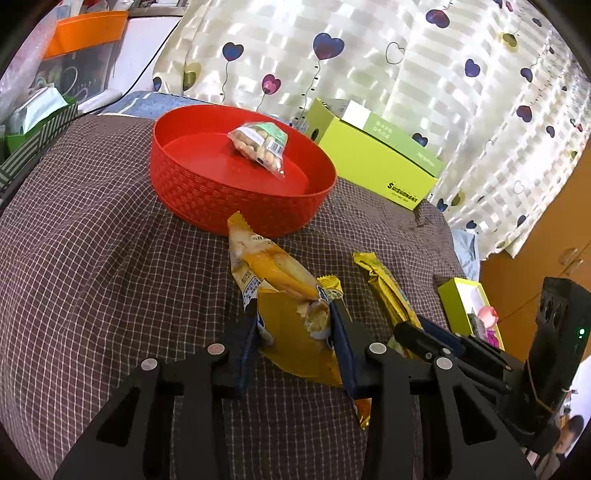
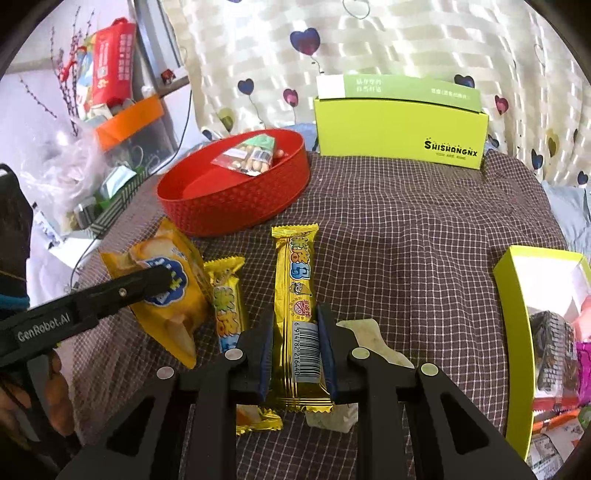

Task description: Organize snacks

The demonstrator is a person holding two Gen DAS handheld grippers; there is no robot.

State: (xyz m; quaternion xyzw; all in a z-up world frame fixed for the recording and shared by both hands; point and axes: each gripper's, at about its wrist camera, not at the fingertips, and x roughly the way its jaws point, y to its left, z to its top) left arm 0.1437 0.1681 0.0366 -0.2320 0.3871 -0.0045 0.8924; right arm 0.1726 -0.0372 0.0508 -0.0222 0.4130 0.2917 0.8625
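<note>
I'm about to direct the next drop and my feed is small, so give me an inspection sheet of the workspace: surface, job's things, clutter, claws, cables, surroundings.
Surface: brown checked cloth, wrinkled.
Job's things: round red woven-pattern plastic basket holding a clear bag of peanuts; orange bread packet; long gold snack bar; shorter gold bar lying between them.
Clutter: lime-green cardboard box; open lime-green tray of mixed packets; pale scrap under the long bar.
Claws: left claw shut on the bread packet; right claw shut on the long bar.
Cables: dark cord hanging at the left.
Surroundings: heart-print curtain; orange-lidded bin.
</note>
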